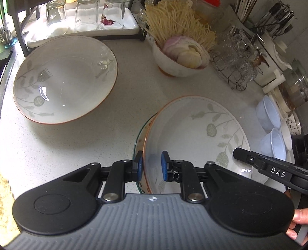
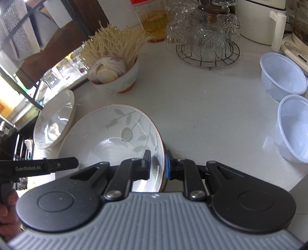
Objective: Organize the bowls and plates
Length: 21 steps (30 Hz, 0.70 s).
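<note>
Holding the same leaf-pattern plate, both tools grip its rim from two sides. The left tool has its blue pads closed narrow on the plate's edge at about 9 o'clock of the plate. A clear glass rim peeks out just under the plate there, and it may be caught in the same grip, though that is hard to tell. The right tool is closed narrow on the plate's edge at about 4 o'clock of the plate in the right wrist view.

The plate sits low over the white desk, tilted a little. I cannot tell if it touches the desk.

A second leaf-pattern plate lies flat on the desk at 10 o'clock from the left tool, well apart from the held one. A small bowl full of sliced food and pale thin mushrooms stands at 12 o'clock. Beside it, at 1 o'clock, glass cups hang upside down on a wire rack. Two clear plastic bowls stand at 2 o'clock from the right tool. Drinking glasses stand upside down on a white tray at 11 o'clock in the left wrist view.

A person's fingers show at the edge, holding the right tool's handle.
</note>
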Each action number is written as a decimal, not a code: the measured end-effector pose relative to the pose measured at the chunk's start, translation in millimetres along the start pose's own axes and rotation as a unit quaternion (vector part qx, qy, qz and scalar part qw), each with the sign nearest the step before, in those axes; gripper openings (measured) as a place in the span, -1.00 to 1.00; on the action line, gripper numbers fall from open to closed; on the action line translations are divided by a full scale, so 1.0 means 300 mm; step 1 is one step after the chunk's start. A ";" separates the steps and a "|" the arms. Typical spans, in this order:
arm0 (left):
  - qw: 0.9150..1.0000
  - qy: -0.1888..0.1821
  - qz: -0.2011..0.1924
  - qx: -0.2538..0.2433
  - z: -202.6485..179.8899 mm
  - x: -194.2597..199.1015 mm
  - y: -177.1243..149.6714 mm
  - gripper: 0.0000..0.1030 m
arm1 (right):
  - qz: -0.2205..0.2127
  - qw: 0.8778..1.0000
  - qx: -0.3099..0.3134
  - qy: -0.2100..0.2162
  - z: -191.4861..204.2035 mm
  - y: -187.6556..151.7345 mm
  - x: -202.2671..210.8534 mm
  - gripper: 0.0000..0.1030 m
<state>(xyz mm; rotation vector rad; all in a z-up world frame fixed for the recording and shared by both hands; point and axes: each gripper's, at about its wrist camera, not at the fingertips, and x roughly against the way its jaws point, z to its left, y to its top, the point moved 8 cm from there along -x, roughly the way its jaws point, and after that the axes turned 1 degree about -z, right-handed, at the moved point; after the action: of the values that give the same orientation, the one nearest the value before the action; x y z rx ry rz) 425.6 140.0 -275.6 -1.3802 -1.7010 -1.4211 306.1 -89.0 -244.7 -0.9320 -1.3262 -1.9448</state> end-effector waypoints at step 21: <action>0.997 0.059 0.018 -0.050 -0.048 -0.043 0.002 -0.60 | 0.018 1.000 0.022 -0.013 -0.014 -0.033 -0.050 -0.65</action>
<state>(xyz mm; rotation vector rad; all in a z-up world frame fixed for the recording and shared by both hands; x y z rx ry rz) 427.7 121.7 -282.0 -1.3448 -1.5413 -1.5540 306.0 -88.5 -263.2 -0.9575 -1.3523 -1.8743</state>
